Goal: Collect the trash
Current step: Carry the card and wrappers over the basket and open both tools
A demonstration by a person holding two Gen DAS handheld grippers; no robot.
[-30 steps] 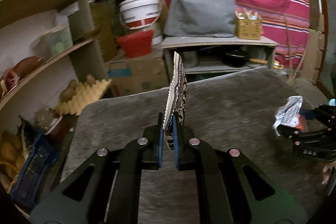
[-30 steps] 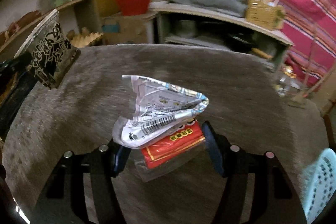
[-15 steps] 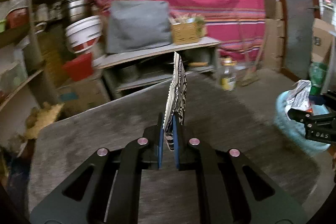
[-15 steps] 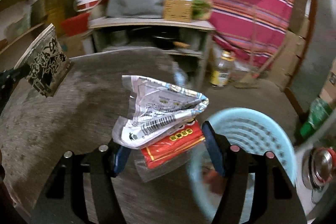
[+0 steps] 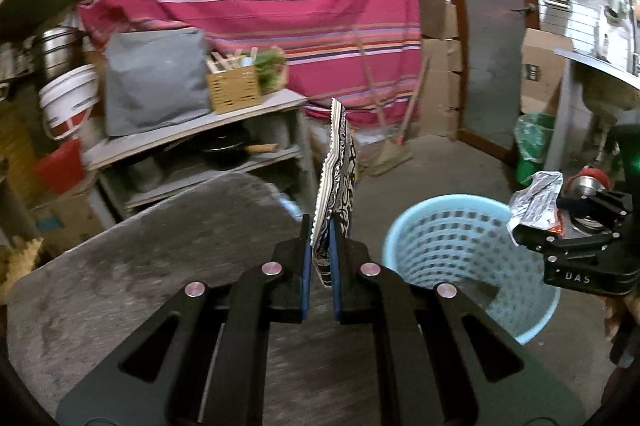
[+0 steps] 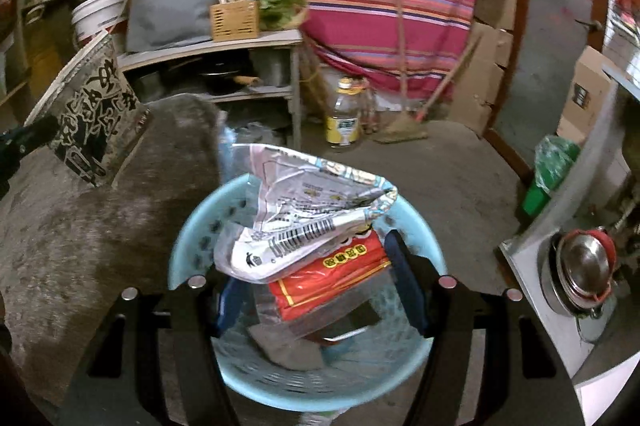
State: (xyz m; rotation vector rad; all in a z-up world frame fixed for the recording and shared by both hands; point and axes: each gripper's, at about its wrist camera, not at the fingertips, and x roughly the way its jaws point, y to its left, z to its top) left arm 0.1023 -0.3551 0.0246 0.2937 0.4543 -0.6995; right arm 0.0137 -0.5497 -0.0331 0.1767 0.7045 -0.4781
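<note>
To the left of the blue basket (image 6: 188, 258), the left gripper (image 5: 320, 258) is clenched on the lower end of a black-and-white wrapper (image 5: 338, 170), which stands upright above the grey table (image 5: 160, 258) near its edge. Directly over the basket's mouth, the right gripper (image 6: 320, 274) grips a crumpled silver wrapper (image 6: 304, 218) together with a red packet (image 6: 332, 278) lying under it. Some trash lies in the basket's bottom. Beyond the basket, a yellow-labelled bottle (image 6: 344, 114) stands on the floor.
</note>
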